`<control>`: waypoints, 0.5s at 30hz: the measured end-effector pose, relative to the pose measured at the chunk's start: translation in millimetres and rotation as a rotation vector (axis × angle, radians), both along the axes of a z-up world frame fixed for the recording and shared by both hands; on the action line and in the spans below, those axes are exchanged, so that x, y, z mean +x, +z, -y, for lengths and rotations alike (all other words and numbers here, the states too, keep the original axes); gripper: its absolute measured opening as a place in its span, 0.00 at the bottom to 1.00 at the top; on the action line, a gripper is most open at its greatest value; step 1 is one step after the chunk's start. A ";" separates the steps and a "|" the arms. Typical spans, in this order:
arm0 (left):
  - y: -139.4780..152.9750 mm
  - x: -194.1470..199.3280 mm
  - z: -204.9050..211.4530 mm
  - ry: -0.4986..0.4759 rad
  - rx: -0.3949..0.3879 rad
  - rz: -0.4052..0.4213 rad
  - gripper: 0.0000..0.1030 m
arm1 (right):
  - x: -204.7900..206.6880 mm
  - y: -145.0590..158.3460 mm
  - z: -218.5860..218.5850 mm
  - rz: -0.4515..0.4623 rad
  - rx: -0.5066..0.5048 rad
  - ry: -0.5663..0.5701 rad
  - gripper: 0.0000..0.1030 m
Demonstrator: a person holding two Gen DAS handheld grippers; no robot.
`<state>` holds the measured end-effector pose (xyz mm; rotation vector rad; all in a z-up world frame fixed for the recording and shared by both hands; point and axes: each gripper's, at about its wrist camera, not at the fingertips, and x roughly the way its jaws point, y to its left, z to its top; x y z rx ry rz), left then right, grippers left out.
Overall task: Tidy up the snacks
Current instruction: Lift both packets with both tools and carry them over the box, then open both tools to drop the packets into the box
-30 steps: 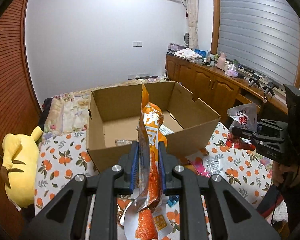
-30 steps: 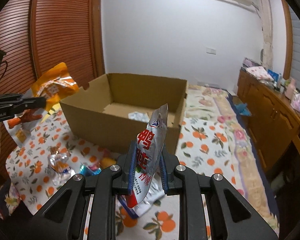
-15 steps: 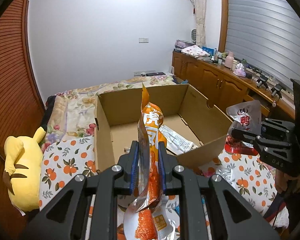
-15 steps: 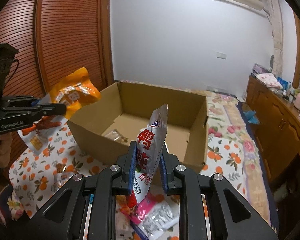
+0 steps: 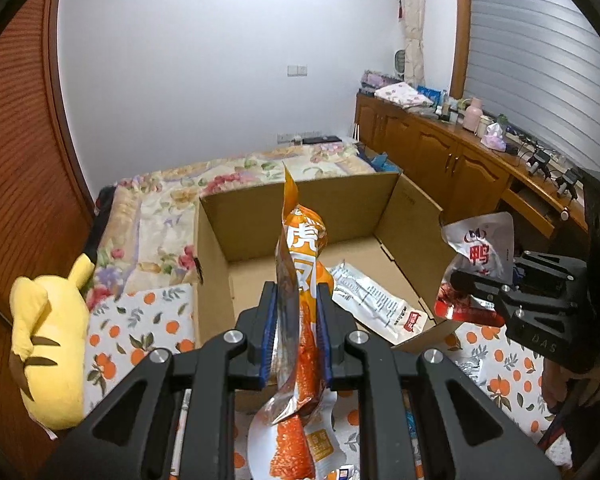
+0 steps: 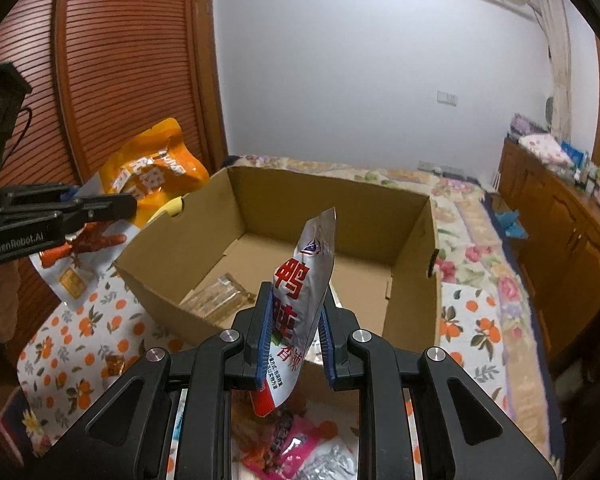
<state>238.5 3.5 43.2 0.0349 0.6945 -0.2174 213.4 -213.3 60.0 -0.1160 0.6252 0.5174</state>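
My left gripper is shut on an orange snack packet that stands upright between its blue pads, right at the near wall of the open cardboard box. The same orange packet shows at the left of the right wrist view, over the box's left wall. My right gripper is shut on a silver and red snack packet, held just before the box; that packet hangs at the box's right wall. A white sachet and a clear-wrapped snack lie on the box floor.
The box sits on a bed with an orange-print cloth. Loose snacks, one pink, lie on the cloth in front of the box. A yellow plush toy rests at the left. Wooden cabinets run along the right wall.
Both grippers have moved forward toward the box with their packets still held. The box now looks larger and its floor shows more in both views.
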 end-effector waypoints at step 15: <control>-15.3 18.6 -2.4 0.046 0.022 -0.024 0.24 | 34.1 -29.2 -8.4 -0.091 -0.013 -0.047 0.19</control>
